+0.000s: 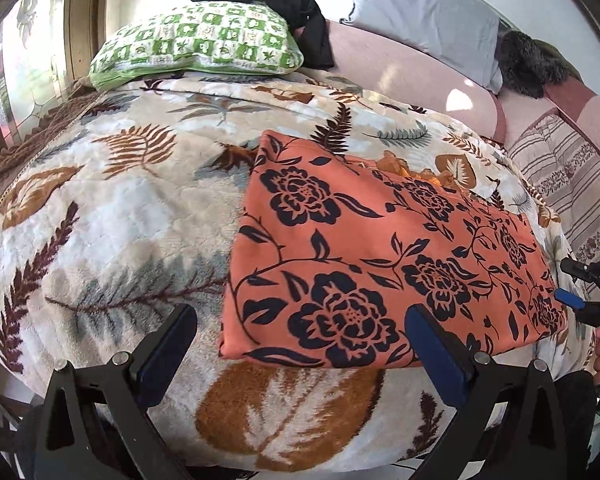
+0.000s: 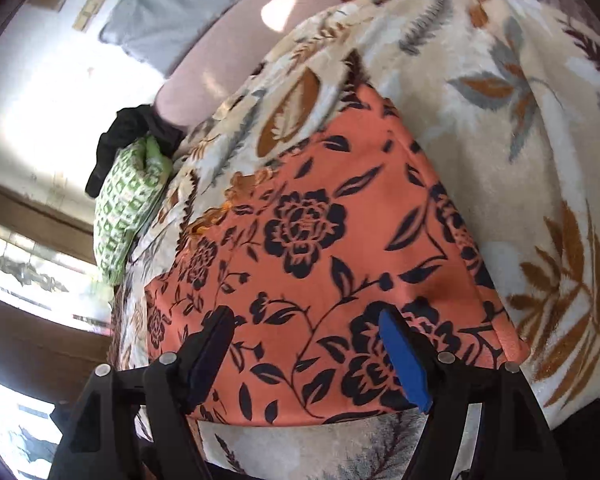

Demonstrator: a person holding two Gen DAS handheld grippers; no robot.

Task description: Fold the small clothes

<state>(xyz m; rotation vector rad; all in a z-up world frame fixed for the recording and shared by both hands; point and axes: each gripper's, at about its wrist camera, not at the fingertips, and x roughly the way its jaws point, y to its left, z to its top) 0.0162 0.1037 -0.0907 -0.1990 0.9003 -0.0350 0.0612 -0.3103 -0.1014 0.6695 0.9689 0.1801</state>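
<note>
An orange garment with a black flower print [image 1: 380, 256] lies folded flat as a rectangle on the leaf-patterned blanket [image 1: 112, 208]. My left gripper [image 1: 300, 320] is open and empty, hovering just in front of the garment's near left corner. My right gripper [image 2: 306, 326] is open and empty, over the garment [image 2: 332, 240] at its near edge. In the left wrist view the right gripper [image 1: 580, 292] shows at the garment's right end. An orange frilled edge [image 1: 420, 172] peeks out at the garment's far side.
A green checked pillow [image 1: 196, 40] with a black garment [image 1: 284, 4] on it lies at the bed's head. A grey pillow [image 1: 428, 12] leans on the pink headboard [image 1: 400, 72]. A striped cushion [image 1: 572, 176] is at the right. A window [image 1: 28, 52] is at the left.
</note>
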